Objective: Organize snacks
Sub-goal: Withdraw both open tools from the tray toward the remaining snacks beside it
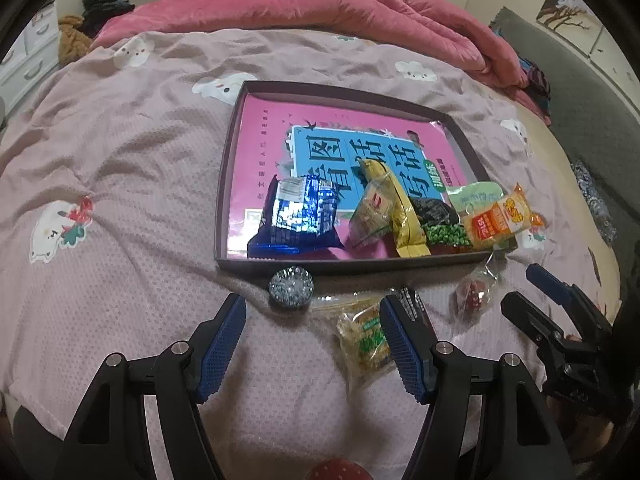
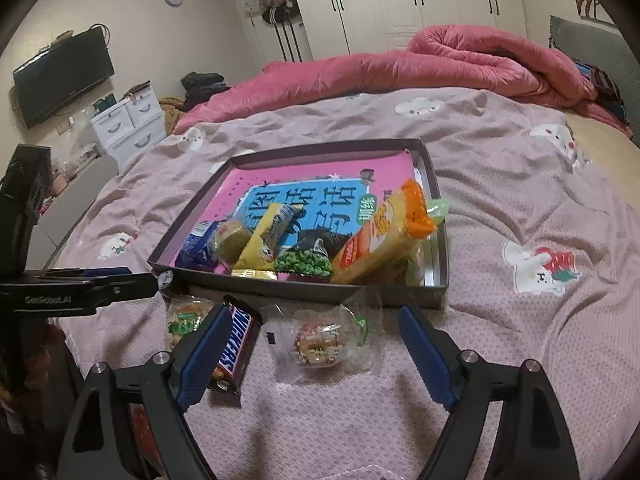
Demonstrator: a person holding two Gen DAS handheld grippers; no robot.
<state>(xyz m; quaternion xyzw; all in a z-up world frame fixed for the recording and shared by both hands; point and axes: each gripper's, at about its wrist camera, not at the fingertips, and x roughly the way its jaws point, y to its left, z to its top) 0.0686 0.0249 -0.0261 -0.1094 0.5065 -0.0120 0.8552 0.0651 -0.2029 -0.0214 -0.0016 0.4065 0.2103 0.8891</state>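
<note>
Snickers bar (image 2: 234, 350) — right wrist view only

We see matt, waffle-textured cloth bedding (image 2: 520, 360) under the dark matt cardboard tray (image 2: 400, 298). Inside the tray lies a glossy paper book (image 1: 280, 136); before it, a crinkly clear-plastic wrapped snack (image 2: 320, 340).
</note>
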